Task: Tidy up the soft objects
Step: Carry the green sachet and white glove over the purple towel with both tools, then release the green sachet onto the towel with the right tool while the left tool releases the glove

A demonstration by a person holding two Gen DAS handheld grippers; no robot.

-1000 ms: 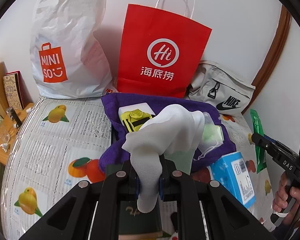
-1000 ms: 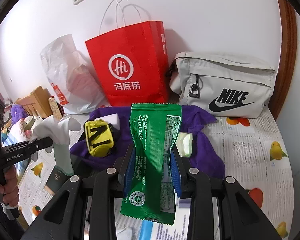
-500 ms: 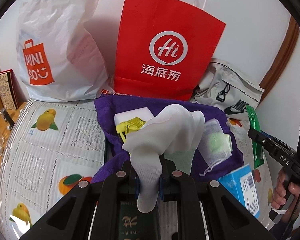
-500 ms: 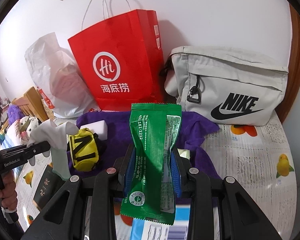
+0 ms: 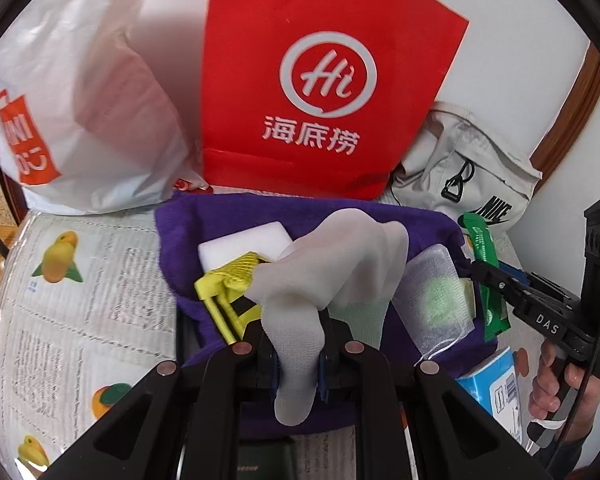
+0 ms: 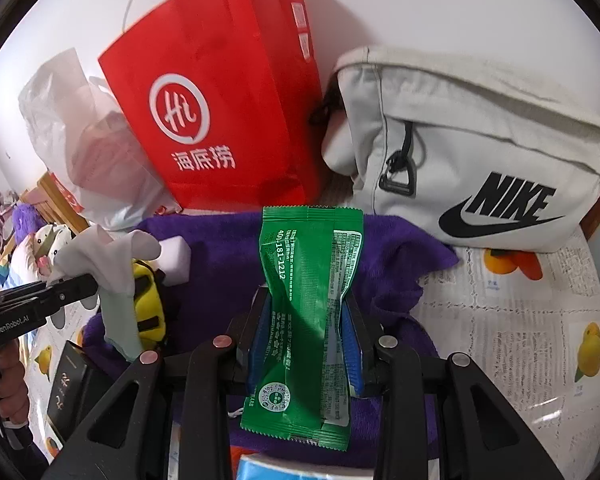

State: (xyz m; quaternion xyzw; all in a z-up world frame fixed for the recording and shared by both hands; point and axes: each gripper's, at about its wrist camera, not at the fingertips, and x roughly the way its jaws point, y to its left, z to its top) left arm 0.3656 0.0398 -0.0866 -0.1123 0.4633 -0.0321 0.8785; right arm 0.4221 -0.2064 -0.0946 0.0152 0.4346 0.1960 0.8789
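My left gripper [image 5: 298, 354] is shut on a white sock [image 5: 332, 272], which droops forward over a purple towel [image 5: 228, 216]. On that towel lie a white foam block [image 5: 244, 246], a yellow mesh pouch [image 5: 230, 288] and a small gauze bag with something green inside [image 5: 436, 300]. My right gripper [image 6: 308, 332] is shut on a green snack packet [image 6: 308, 292], held upright above the same purple towel [image 6: 392, 264]. The left gripper with the sock [image 6: 112, 272] shows at the left of the right wrist view; the right gripper with the packet [image 5: 486, 276] shows at the right of the left one.
A red paper bag [image 5: 324, 80], a white plastic shopping bag [image 5: 84, 92] and a grey Nike pouch [image 6: 480, 148] stand against the wall behind the towel. A blue box [image 5: 492, 384] and a dark booklet [image 6: 66, 384] lie near the towel on the fruit-print cover [image 5: 80, 280]. Plush toys [image 6: 32, 240] sit far left.
Both grippers have moved forward and down toward the towel and the bags, which now look larger. The sock and the green packet stay gripped as before.
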